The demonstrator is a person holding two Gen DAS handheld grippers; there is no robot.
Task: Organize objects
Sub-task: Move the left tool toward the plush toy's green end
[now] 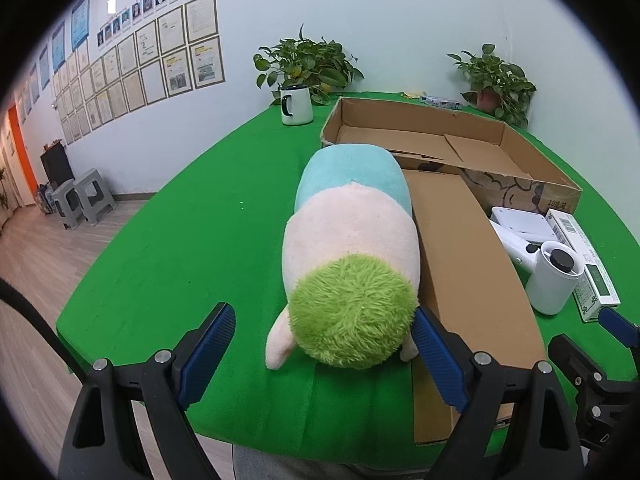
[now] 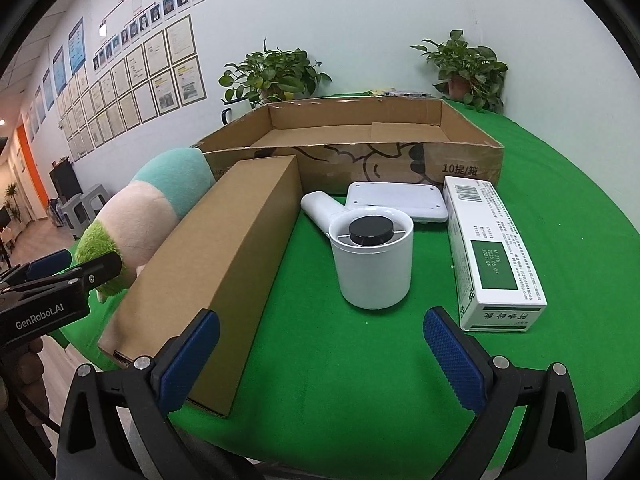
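A green felt table (image 2: 360,360) fills my view, backed by a pale wall hung with framed certificates (image 1: 160,52) and two potted plants, with a white mug (image 1: 297,105) at the far edge. My left gripper (image 1: 324,356) sits with its blue pads spread wide around the green head of a plush toy (image 1: 352,240), which lies just beside a long cardboard box (image 2: 224,272) in front of the open cardboard tray (image 2: 360,140). My right gripper (image 2: 320,364) also stands open and empty over bare felt, facing a white hair dryer (image 2: 372,256) that rests near a flat white device (image 2: 396,200) and a white-and-green carton (image 2: 496,252).
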